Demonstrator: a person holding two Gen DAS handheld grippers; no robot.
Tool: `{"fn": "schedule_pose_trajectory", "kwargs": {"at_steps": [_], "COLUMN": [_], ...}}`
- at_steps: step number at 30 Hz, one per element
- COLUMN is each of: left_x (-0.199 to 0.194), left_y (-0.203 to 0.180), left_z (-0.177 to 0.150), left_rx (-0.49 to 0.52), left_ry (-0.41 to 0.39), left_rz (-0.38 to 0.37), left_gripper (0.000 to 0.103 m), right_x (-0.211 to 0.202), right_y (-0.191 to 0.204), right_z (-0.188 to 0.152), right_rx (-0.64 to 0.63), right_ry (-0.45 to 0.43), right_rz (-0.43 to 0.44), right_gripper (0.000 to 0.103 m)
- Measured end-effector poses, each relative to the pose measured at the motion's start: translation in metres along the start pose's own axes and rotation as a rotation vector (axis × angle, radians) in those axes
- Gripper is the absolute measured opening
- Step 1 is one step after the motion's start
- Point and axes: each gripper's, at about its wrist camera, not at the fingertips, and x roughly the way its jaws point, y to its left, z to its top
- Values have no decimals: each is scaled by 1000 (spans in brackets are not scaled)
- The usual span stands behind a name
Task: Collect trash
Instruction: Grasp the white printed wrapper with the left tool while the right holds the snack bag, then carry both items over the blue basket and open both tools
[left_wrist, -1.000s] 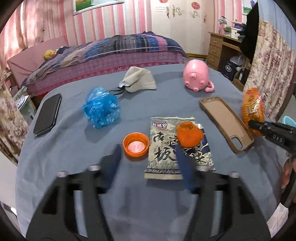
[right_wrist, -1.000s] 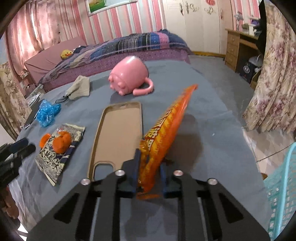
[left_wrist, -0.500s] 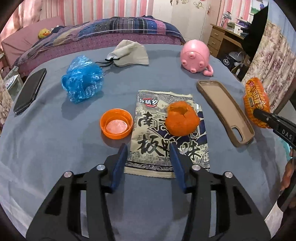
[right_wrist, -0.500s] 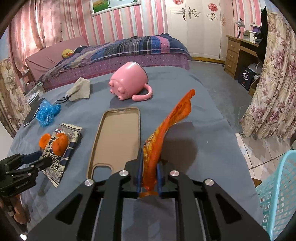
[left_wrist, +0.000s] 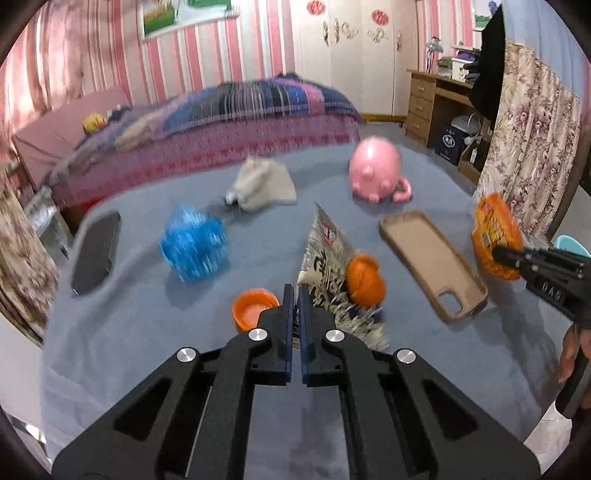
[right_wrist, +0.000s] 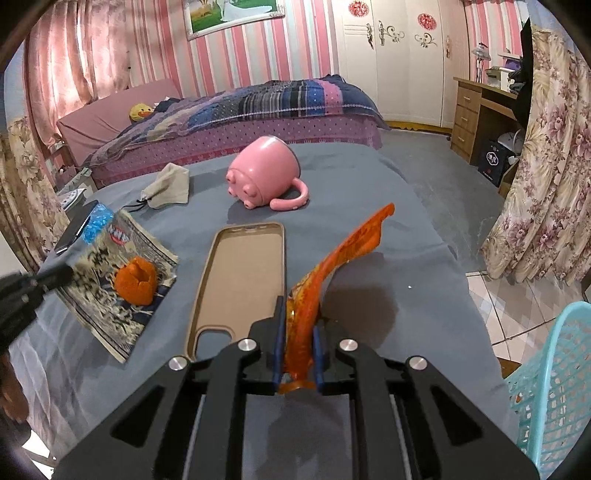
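Left wrist view: the left gripper (left_wrist: 295, 295) has its jaws closed on the near edge of a printed snack wrapper (left_wrist: 325, 254); they were wide apart a sec ago and have just been closing. The wrapper, flat on the grey surface (left_wrist: 147, 332) before, now tilts up off it, far end raised. An orange peel (left_wrist: 364, 275) rides on the wrapper, to its right. An orange cap (left_wrist: 253, 308) sits just left of the wrapper; a blue plastic bag (left_wrist: 194, 247) lies further left; a phone case (left_wrist: 432, 264) lies to the right. View is blurred.

Right wrist view: the right gripper (right_wrist: 298, 339) has its jaws clamped on an orange snack bag (right_wrist: 332, 266), which stands up out of them, same as a sec ago. The wrapper shows left of the phone case, lifted at an angle w/ the peel on it. A turquoise basket (right_wrist: 550, 384) is at the far right, off the surface.

Judgement: both hands now hold trash; next is likely the basket. The loose peel may slide off.
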Motion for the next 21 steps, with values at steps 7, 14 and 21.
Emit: {"fn": "schedule_pose_trajectory", "kwargs": {"at_steps": [7,14,21], "left_x": [-37,-45,-44], "left_y": [-9,-25,-87], "left_z": [30,45,52], "left_rx": [48,46,91], "left_ry": [-117,-135,-153], "left_rz": [21,-32,-127], "left_gripper": [0,0,0], "right_x": [-17,-47,-100], "right_y": [-3,-19,-70], "right_z": [0,-5,-10], "right_rx": [-9,-28,-8], "right_ry": [-15,-43,-104], "right_rz": [-9,-62,-156], "right_gripper": [13,13,13]}}
